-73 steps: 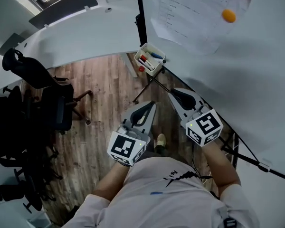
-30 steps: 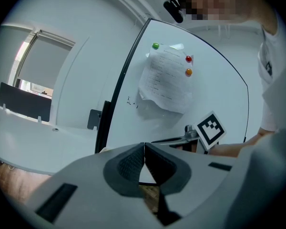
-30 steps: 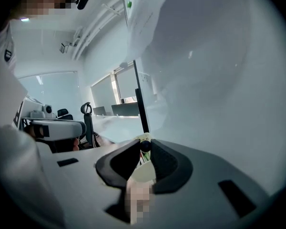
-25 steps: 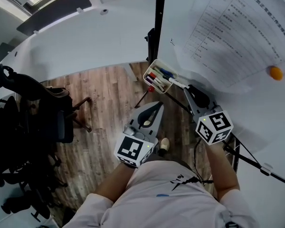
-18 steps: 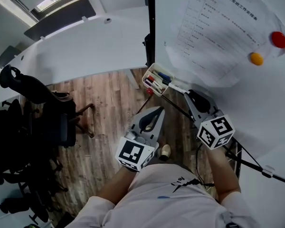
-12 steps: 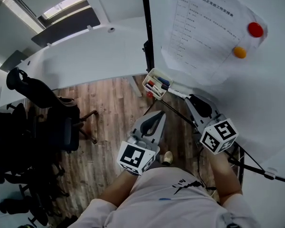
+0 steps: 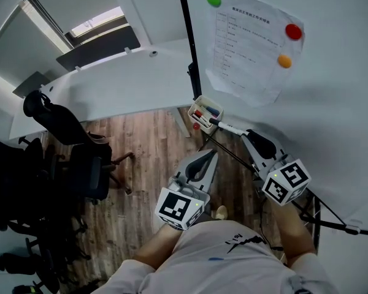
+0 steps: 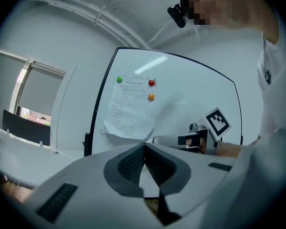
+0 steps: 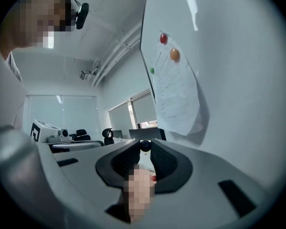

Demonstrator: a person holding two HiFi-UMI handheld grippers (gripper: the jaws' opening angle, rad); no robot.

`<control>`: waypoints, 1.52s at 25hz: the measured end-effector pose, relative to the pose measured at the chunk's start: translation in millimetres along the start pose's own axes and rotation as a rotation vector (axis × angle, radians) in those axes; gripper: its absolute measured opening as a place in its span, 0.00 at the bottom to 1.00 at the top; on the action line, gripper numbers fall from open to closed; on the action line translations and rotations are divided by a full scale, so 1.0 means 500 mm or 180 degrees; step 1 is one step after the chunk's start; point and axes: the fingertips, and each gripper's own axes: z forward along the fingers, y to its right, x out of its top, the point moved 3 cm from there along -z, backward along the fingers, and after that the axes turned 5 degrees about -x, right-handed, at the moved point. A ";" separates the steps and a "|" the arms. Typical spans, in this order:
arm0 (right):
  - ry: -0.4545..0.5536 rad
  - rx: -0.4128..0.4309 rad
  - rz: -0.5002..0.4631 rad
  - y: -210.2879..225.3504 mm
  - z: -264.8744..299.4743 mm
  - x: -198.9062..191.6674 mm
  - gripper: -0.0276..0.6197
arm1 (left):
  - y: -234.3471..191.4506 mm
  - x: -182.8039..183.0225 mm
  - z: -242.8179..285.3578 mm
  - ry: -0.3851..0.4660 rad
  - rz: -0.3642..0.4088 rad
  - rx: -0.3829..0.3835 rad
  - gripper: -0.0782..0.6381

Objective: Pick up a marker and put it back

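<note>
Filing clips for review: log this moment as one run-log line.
right gripper: jaws shut on marker | marker: beside tray, pointing toward it | left gripper: jaws shut, empty | tray: holds other markers

A: What do the grippers look like?
B: Left gripper (image 7: 210, 155) and right gripper (image 7: 248, 134) match. Light grey plastic shells taper to a point, with dark grey ribbed pads (image 8: 129, 163) inside. Each has a white cube with black square markers: left cube (image 7: 179, 207), right cube (image 7: 287, 181).
A: Operator clothing?
B: White T-shirt (image 7: 233, 262), short sleeves, small black print and a blue mark on the front.
</note>
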 end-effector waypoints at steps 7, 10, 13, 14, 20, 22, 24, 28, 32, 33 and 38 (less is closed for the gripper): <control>0.0040 0.0068 -0.0036 -0.017 -0.029 0.014 0.16 | 0.036 0.005 -0.011 0.0021 -0.0044 0.0026 0.12; 0.0061 0.0096 -0.0046 -0.018 -0.034 0.012 0.16 | 0.039 0.004 -0.012 0.0031 -0.0022 0.0066 0.12; 0.0079 0.0119 -0.0044 -0.018 -0.041 0.010 0.16 | 0.045 0.005 -0.013 0.0047 -0.0006 0.0090 0.12; 0.0081 0.0120 -0.0047 -0.019 -0.043 0.011 0.16 | 0.047 0.006 -0.014 0.0050 -0.0003 0.0092 0.13; 0.0050 0.0060 -0.0138 -0.021 -0.049 0.022 0.16 | 0.044 0.015 -0.016 0.0057 0.0003 0.0117 0.13; 0.0041 0.0039 -0.0175 -0.017 -0.046 0.021 0.16 | 0.035 0.010 -0.015 0.0057 0.0004 0.0148 0.13; 0.0022 0.0018 -0.0191 -0.013 -0.040 0.015 0.16 | 0.026 0.006 -0.014 0.0048 -0.0002 0.0170 0.12; -0.0048 -0.0037 -0.0240 -0.002 -0.019 -0.004 0.16 | 0.008 -0.006 -0.007 -0.0001 -0.0019 0.0180 0.13; -0.0162 -0.0098 -0.0276 0.009 0.013 -0.029 0.16 | -0.017 -0.020 -0.002 -0.0047 -0.0026 0.0190 0.13; -0.0189 -0.0106 -0.0278 0.012 0.022 -0.038 0.16 | -0.025 -0.024 -0.001 -0.0055 -0.0029 0.0193 0.13; -0.0346 -0.0144 -0.0299 0.022 0.078 -0.077 0.16 | -0.076 -0.051 0.006 -0.0113 -0.0076 0.0211 0.13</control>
